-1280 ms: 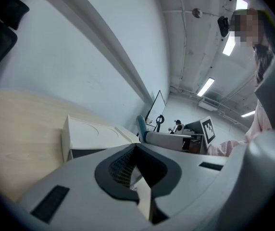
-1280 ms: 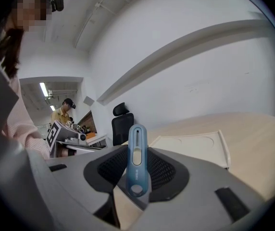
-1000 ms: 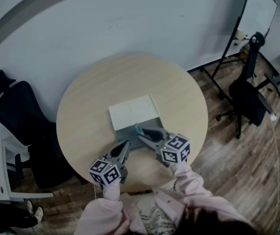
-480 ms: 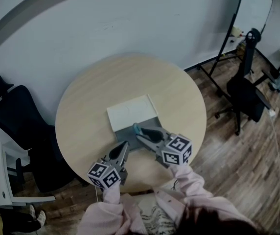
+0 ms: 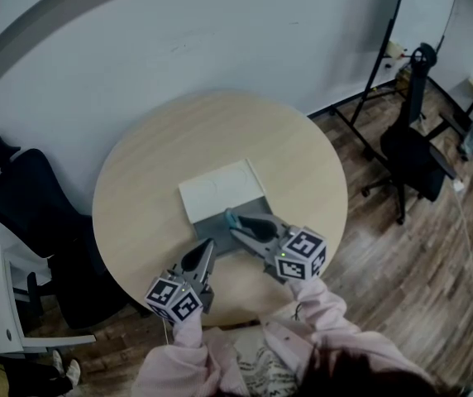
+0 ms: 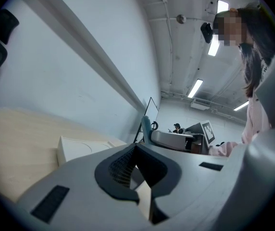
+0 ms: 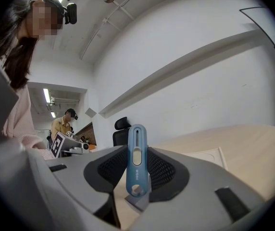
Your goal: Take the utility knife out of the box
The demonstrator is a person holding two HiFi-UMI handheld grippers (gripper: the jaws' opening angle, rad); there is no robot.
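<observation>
A blue utility knife [image 5: 230, 218] is clamped between the jaws of my right gripper [image 5: 238, 227], just above the grey box [image 5: 213, 227] on the round wooden table [image 5: 154, 164]. In the right gripper view the knife [image 7: 136, 160] stands upright between the pads of the right gripper [image 7: 136, 154], slider facing the camera. The box's white part [image 5: 220, 187] lies flat behind the grey part; it shows as a white part [image 7: 209, 155] in the right gripper view. My left gripper [image 5: 203, 253] hovers at the box's near left corner. Its jaws [image 6: 135, 148] meet with nothing between them, and the white part [image 6: 80, 146] lies beyond.
One black office chair [image 5: 30, 197] stands left of the table, another [image 5: 414, 151] to the right beside a whiteboard stand [image 5: 385, 64]. A white wall runs close behind the table. A seated person [image 7: 63, 124] is in the far background.
Both grippers have lifted slightly over the box. The knife stays gripped in the right gripper, and the left gripper stays shut.
</observation>
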